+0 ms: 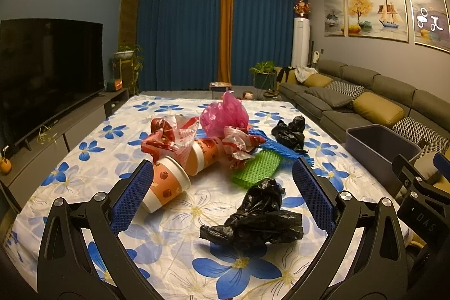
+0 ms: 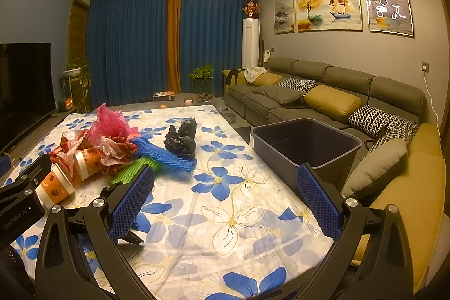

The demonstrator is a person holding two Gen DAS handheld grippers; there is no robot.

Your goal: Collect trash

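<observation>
Left gripper [image 1: 222, 187] and right gripper [image 2: 225, 200] both stand wide apart, holding nothing. Nearest the left gripper lies a crumpled black bag [image 1: 254, 218]; beyond it, cups [image 1: 168, 183] lie tangled among wrappers [image 1: 171, 138]. Risk: the limp bag may slip from the pads, or a rolling cup may escape, before the bin [image 2: 306, 144] off the table's right edge.

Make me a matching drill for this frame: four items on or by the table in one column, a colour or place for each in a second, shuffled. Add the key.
Items
1. foam net sleeve nearest the left gripper
2. crumpled bag between the left gripper's fingers
3. bin
4. thin plastic bag on top of the pile

Descriptions
A. pink
B. green
C. black
D. beside the table's right edge, in front of the sofa

Pairs: 1-B, 2-C, 3-D, 4-A
</observation>
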